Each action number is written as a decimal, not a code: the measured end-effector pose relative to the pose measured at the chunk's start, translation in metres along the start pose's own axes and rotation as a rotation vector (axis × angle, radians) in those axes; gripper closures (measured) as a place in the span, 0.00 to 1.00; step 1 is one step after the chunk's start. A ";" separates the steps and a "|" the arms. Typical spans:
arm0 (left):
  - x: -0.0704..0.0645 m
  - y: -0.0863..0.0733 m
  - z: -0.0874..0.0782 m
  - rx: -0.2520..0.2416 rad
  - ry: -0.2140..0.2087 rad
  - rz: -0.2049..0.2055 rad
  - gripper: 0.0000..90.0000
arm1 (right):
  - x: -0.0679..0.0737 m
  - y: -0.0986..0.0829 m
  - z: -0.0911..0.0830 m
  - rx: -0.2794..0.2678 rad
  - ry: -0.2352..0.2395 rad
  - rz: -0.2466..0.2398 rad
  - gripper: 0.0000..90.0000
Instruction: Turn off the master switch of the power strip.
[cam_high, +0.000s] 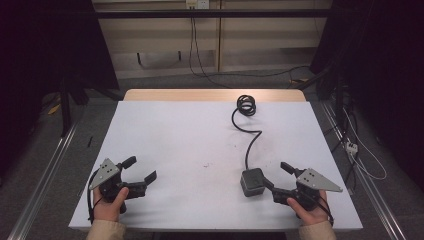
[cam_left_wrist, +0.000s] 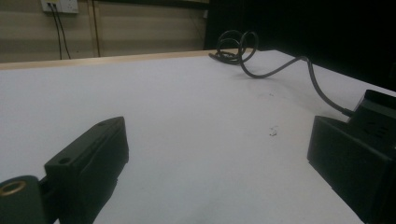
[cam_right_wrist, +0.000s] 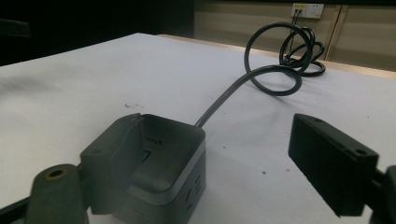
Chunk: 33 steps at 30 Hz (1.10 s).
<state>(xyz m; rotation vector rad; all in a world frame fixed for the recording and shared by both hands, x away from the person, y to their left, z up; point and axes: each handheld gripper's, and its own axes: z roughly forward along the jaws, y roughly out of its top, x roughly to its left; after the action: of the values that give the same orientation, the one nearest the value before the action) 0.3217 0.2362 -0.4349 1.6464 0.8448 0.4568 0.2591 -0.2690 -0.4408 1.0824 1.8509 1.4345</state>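
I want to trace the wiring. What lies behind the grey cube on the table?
Behind the cube its black cable snakes across the white table to a coil near the far edge. The cable's end is hidden inside the coil.

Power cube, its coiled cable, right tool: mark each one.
power cube (cam_high: 251, 182): high view, on its top face.
coiled cable (cam_high: 246, 105): high view, on the coil at the table's far edge.
right tool (cam_high: 280, 176): high view, midway between its open jaws.

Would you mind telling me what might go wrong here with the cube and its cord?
1. The right gripper is open, one jaw against the grey power cube; closing could push it aside.
2. Lifting may drag the coiled cord across the white table.
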 end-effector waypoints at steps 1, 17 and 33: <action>0.000 0.000 0.000 0.000 0.000 0.000 0.06 | 0.000 0.001 0.000 0.002 0.003 0.003 0.22; 0.000 0.000 0.000 0.000 -0.001 0.001 0.06 | -0.001 0.007 0.004 0.019 0.014 0.033 0.33; 0.000 0.000 0.000 -0.001 -0.002 0.005 0.06 | -0.001 0.010 0.007 0.025 0.042 0.025 0.43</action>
<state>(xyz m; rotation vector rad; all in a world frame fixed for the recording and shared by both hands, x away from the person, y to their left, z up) 0.3217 0.2359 -0.4344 1.6477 0.8392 0.4585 0.2681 -0.2647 -0.4329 1.0985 1.8955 1.4630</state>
